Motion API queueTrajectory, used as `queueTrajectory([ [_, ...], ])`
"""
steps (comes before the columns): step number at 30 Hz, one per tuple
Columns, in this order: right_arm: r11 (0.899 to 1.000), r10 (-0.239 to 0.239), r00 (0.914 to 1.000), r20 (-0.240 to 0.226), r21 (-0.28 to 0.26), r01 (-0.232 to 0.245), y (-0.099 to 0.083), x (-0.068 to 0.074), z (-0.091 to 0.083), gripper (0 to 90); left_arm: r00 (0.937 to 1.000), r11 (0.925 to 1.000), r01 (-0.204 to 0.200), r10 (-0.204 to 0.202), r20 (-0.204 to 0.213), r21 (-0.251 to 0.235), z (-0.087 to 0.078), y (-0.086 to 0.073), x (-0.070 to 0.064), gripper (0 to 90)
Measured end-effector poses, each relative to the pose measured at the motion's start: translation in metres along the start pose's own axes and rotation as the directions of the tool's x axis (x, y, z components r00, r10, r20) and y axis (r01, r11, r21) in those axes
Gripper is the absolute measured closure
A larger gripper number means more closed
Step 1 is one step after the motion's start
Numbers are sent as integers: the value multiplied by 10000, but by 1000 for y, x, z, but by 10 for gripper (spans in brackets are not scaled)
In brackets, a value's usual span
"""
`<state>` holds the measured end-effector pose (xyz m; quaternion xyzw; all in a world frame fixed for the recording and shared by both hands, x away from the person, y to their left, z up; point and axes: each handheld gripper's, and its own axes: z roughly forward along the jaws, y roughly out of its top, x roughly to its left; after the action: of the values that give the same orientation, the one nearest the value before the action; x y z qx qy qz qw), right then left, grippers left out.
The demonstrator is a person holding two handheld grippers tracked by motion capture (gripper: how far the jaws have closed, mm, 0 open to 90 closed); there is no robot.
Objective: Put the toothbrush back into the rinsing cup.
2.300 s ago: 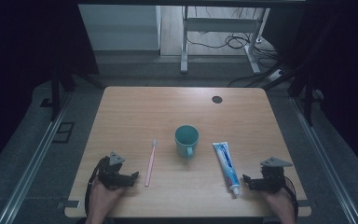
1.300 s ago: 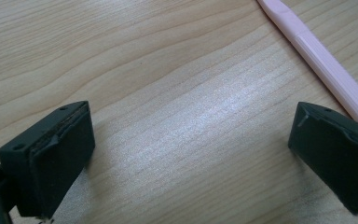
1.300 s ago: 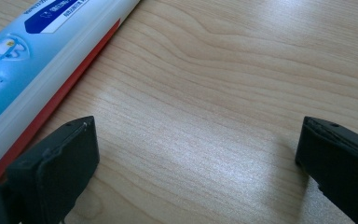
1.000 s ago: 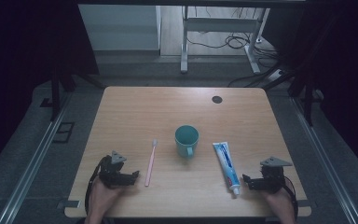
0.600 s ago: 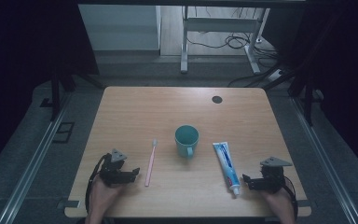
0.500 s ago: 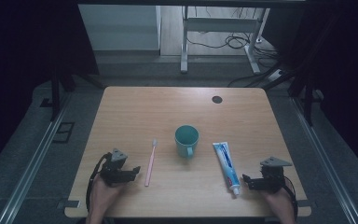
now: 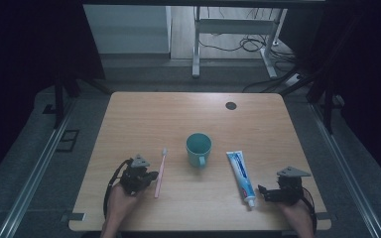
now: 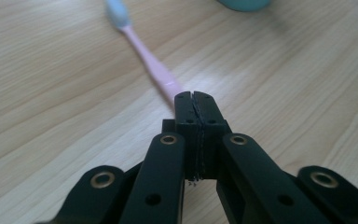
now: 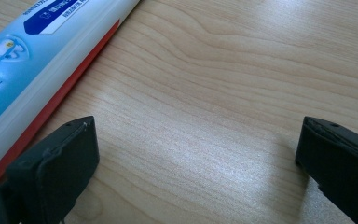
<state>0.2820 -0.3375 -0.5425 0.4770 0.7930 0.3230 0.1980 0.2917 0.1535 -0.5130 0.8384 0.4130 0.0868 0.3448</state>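
Down at the near edge of the wooden table (image 7: 129, 119), the left gripper (image 7: 150, 176) is held low with its jaws pressed together on nothing, tips right at the pink toothbrush (image 7: 159, 167) handle. The right gripper (image 7: 262, 192) is parked near the front right corner, jaws spread wide, just beside the toothpaste tube (image 7: 241, 173). A teal cup (image 7: 198, 148) is set between the two, a bit farther in. Lots of bare tabletop is left beyond it, out to the far edge.
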Motion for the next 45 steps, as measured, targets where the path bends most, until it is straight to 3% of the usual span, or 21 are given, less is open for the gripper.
queueTrajectory([
  [6,10000,-2,10000,1,0,2,0,0,0,0,9994,9992,-295,289,210,287,12,4,-10,897],
  [19,10000,4,10000,3,4,-4,0,0,0,0,9995,9973,-243,230,195,689,15,-2,-11,896],
  [36,10000,-2,10000,5,7,2,0,0,0,0,9984,9944,-117,175,-539,1052,-1,-10,8,894],
  [45,10000,-4,10000,7,5,4,0,0,0,0,9985,9956,-31,81,-533,934,-7,-11,13,874],
])
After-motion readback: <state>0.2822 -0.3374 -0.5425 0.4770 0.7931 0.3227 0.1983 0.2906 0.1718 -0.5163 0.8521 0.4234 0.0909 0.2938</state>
